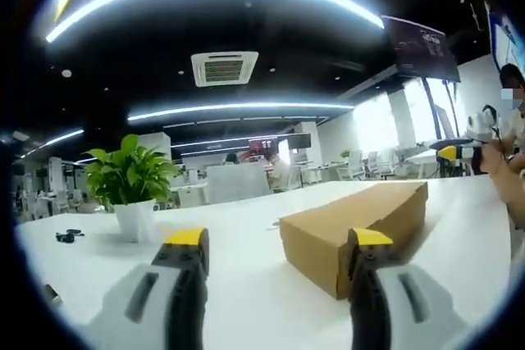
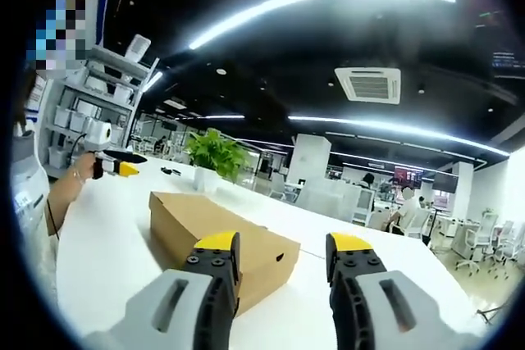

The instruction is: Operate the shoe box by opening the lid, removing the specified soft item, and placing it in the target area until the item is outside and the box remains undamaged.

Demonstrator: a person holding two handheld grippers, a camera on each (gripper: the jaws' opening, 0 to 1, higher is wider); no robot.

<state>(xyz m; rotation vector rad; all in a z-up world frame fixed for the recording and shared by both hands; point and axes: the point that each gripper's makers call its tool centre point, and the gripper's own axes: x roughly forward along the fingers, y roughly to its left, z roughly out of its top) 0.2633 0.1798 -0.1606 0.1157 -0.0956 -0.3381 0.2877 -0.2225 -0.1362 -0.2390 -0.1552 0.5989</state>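
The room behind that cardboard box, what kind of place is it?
Most likely a large open-plan office. Rows of desks and office chairs stretch into the background, a ceiling air-conditioning unit sits among long strip lights, and a potted plant stands on the white table.

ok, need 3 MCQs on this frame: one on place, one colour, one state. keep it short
1. The potted plant stands where?
A. on the box
B. on the white table, apart from the box
C. on the floor

2. The cardboard shoe box is:
A. brown
B. red
C. blue

3. The box lid is:
A. off
B. propped open
C. closed

Key: 1 B, plant's white pot sits on bare tabletop beside the box. 2 A, plain brown cardboard in both views. 3 C, top lies flat, and left gripper and right gripper are both open, holding nothing.
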